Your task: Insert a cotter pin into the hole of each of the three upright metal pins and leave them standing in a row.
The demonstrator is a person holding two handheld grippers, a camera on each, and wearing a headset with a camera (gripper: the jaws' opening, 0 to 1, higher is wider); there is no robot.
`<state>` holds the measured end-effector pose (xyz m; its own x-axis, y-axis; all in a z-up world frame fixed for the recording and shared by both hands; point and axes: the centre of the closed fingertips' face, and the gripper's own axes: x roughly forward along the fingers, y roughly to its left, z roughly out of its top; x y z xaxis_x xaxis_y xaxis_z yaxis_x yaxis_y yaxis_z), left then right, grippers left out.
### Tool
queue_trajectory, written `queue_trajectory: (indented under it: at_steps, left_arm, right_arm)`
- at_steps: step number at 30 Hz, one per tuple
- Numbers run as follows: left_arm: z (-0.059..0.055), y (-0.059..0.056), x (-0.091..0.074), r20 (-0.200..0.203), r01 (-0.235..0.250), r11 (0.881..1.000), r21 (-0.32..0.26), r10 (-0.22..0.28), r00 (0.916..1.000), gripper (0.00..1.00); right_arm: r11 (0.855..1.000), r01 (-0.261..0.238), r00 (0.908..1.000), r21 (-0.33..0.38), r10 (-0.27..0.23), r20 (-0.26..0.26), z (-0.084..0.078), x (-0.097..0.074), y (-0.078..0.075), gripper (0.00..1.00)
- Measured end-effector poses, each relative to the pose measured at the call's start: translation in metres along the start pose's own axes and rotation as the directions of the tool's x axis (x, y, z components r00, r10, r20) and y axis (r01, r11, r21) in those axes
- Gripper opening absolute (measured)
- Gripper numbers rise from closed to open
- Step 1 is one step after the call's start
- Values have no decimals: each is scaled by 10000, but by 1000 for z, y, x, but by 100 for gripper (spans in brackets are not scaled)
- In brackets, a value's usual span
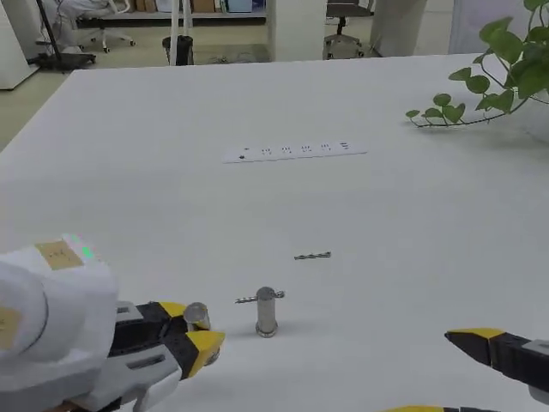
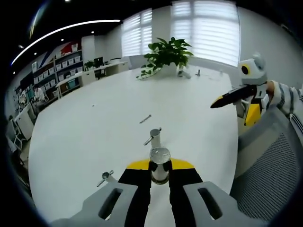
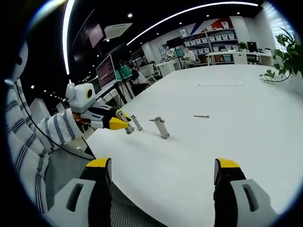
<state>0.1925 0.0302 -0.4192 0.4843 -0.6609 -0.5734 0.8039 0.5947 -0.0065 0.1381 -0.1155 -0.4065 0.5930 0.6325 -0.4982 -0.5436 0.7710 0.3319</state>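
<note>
My left gripper point(image 1: 194, 328) point(image 2: 160, 172) is shut on an upright metal pin point(image 1: 196, 314) point(image 2: 159, 157) held low over the white table point(image 1: 257, 197). Just right of it, a second metal pin point(image 1: 267, 314) point(image 2: 154, 137) point(image 3: 162, 128) stands with a cotter pin point(image 1: 256, 299) through its top. A loose cotter pin point(image 1: 312, 256) point(image 2: 145, 118) point(image 3: 201, 116) lies beyond it. A third pin point(image 2: 105, 178) point(image 3: 136, 122) sits by the left gripper point(image 3: 118, 124). My right gripper point(image 1: 480, 339) point(image 3: 163, 165) hangs open and empty at the near right, well off from the pins.
A white power strip point(image 1: 296, 152) lies mid-table. A leafy plant point(image 1: 493, 81) point(image 2: 165, 54) stands at the far right corner. Office chairs and shelves are beyond the table's far edge. The near table edge runs just under my grippers.
</note>
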Motion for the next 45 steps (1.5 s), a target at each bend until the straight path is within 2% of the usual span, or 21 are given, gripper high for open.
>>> queue_trajectory:
  at_steps: [4,10,17,19,24,29,30,31,34,37,43,45]
  left_arm:
    - [-10,-2,6,-55,-48,9989,-467,45,10000,9]
    - [-18,-11,18,-135,173,9995,-280,-177,9998,9]
    - [-21,-20,31,-209,365,9993,-12,-365,9991,9]
    - [-22,-20,35,-246,385,9991,152,-381,9990,9]
    - [-25,-19,40,-303,319,9995,-6,-319,9990,9]
    - [-33,-19,43,-381,339,9992,-192,-346,9987,9]
    - [-31,-18,41,-187,257,9987,-431,-265,9995,9]
    - [-30,-17,40,-120,287,9988,-388,-292,9995,9]
    - [-29,-19,40,-174,308,9992,-268,-313,9994,10]
    - [-29,-18,39,-119,251,9984,-508,-258,9996,10]
    - [-29,-20,41,-125,200,9992,-353,-205,9997,10]
    - [-28,-21,41,-107,171,9998,-119,-172,9998,10]
  right_arm:
    - [9999,-102,9999,-29,101,-133,-3,3,2,88]
    - [9999,-118,9995,-9,118,-292,-7,5,3,88]
    - [10000,-69,9996,59,71,-289,-8,5,1,87]
    - [10000,-61,9994,50,63,-326,-8,5,1,87]
    - [10000,-29,9992,64,31,-404,-11,4,0,87]
    - [9999,-28,9992,127,33,-396,-12,5,0,87]
    - [9999,-54,9993,151,60,-378,-12,5,0,87]
    - [9998,-71,9993,161,77,-379,-12,5,0,87]
    - [9999,-108,9990,133,114,-441,-13,6,0,87]
    - [9997,-166,9988,157,173,-457,-14,7,0,87]
    - [9996,-245,9982,125,252,-542,-15,9,1,87]
    - [9996,-269,9982,128,275,-530,-15,9,1,87]
